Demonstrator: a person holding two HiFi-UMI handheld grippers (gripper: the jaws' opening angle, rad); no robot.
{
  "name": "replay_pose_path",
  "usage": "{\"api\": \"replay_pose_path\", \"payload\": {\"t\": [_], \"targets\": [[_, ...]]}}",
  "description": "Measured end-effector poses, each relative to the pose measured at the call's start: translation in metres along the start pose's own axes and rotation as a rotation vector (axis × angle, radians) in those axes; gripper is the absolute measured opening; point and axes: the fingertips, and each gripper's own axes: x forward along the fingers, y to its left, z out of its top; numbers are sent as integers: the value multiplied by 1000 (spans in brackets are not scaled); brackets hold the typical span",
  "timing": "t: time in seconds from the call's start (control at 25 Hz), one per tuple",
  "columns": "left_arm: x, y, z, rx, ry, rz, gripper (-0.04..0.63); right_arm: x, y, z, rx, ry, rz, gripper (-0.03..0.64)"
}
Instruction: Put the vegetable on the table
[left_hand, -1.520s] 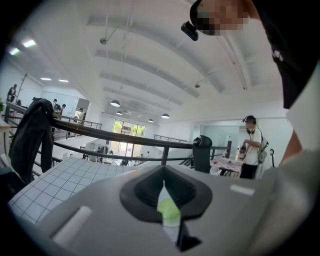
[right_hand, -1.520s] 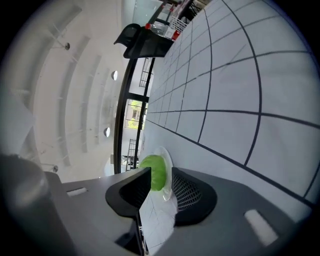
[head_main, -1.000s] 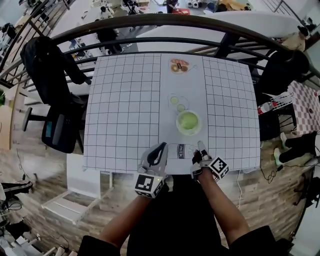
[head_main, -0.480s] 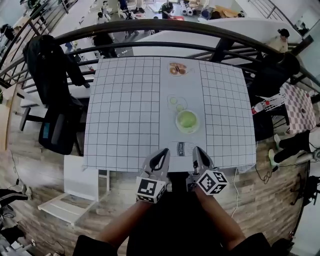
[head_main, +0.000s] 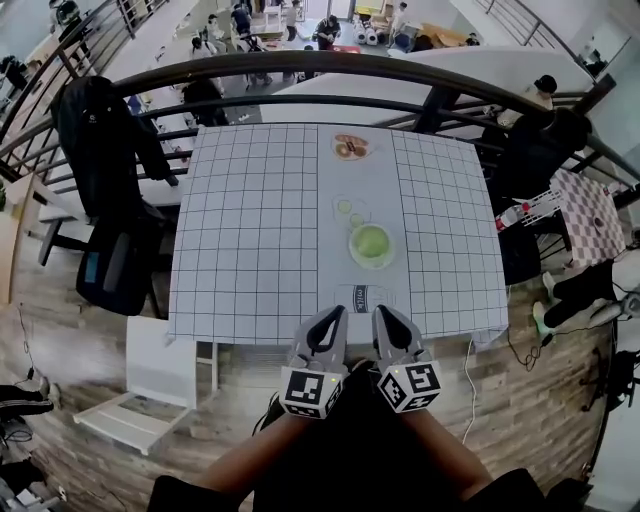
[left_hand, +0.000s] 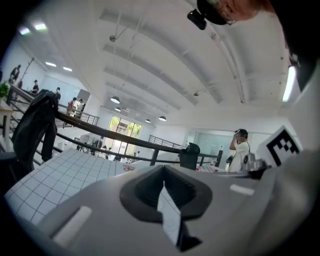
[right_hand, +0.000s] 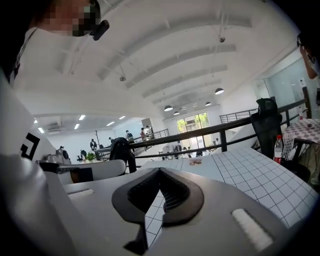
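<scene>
vegetable (head_main: 371, 243), round and green, lies in the plain middle strip of the gridded tabletop (head_main: 250, 230), at 12 o'clock from my two grippers and well apart from them. i see the left gripper (head_main: 335, 316) at the tabletop's near edge, 6 o'clock, jaws clenched on nothing. the right gripper (head_main: 383, 313) hangs just beside it at 3 o'clock, jaws pressed together too, empty. a small plate (head_main: 349, 146) sits near the far edge.

A big open-plan workplace: gridded table (head_main: 250, 230) beside a mezzanine railing (head_main: 330, 62), people (head_main: 243, 18) on the floor below.
</scene>
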Motion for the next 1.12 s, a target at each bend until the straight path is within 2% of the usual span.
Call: {"api": "replay_pose_path", "payload": {"t": [0.12,0.2,0.48,0.8,1.12], "targets": [[-1,-4,16,89,-39,24,8,-1,3,13,-60,-29,7,-3],[-2,-6,23,122,-49,41,8,-3,6,24,-80,-50,8,-3],[4,-24,31,130,-90,53,8,-19,11,53,-186,-133,3,-3],[9,-59,31,161,-105,-2,8,-42,-12,50,-175,-127,-47,-3],[16,-64,18,182,-88,-36,9,-37,-18,43,-144,-134,-63,-3]]}}
